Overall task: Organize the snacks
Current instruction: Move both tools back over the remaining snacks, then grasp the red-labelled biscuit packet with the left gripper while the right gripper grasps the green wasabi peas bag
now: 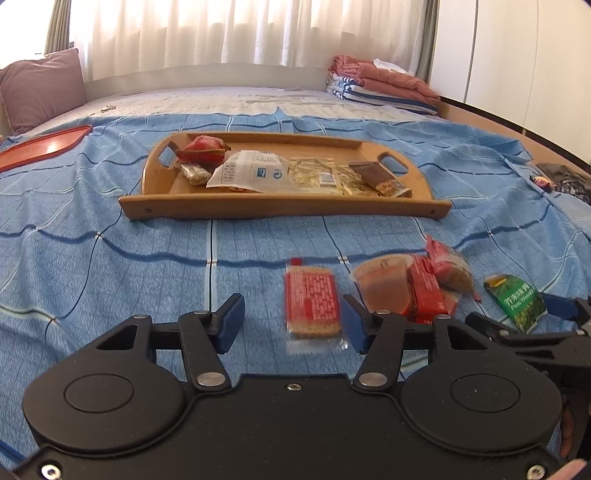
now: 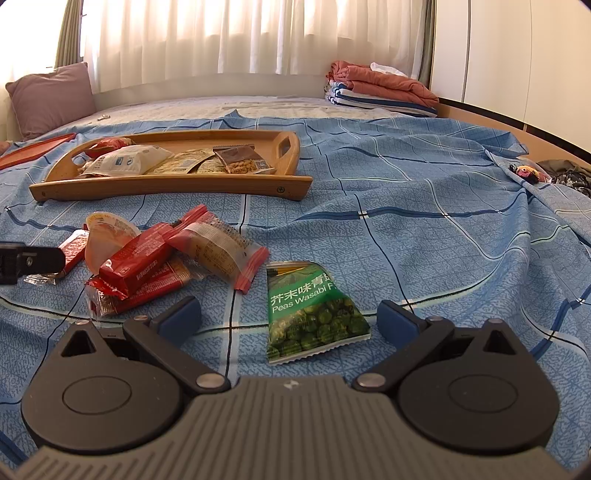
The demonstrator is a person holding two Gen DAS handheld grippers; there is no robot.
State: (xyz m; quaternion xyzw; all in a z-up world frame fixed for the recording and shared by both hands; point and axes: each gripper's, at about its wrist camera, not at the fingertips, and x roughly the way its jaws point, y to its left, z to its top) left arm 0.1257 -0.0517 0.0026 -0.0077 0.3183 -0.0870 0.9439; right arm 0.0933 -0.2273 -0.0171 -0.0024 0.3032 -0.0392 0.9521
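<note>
Blue checked bedding (image 2: pixel 406 206) is spread across a bed beneath white curtains (image 1: pixel 240 29), with one purple cushion (image 1: pixel 40 88) at the far left and one stack of folded laundry (image 2: pixel 380 90) at the far right. One wooden tray (image 1: pixel 284 208) is set on the cover, and about six packets can be counted in it: a red one (image 1: pixel 201 149), a small pale one (image 1: pixel 194 174), a white one (image 1: pixel 247 170), two gold ones (image 1: pixel 314 175) and a brown nut pack (image 2: pixel 238 160). One red lid or tray (image 1: pixel 40 146) is seen at the left edge.

Nearer the cameras, loose snacks are left on the cover: one red cracker pack (image 1: pixel 312 304), one jelly cup (image 1: pixel 384 288), a heap of about three red-wrapped bars (image 2: pixel 144 266), one clear-wrapped cake (image 2: pixel 218 251) and one green wasabi pea packet (image 2: pixel 314 310).

The left gripper (image 1: pixel 291 325) is held low and level, its jaws spread wide with nothing between the pads; the cracker pack is framed between them, though contact cannot be told. The right gripper (image 2: pixel 288 317) is likewise held low, jaws wide apart and empty, with the wasabi pea packet lying flat between the blue fingertips (image 2: pixel 181 317).
</note>
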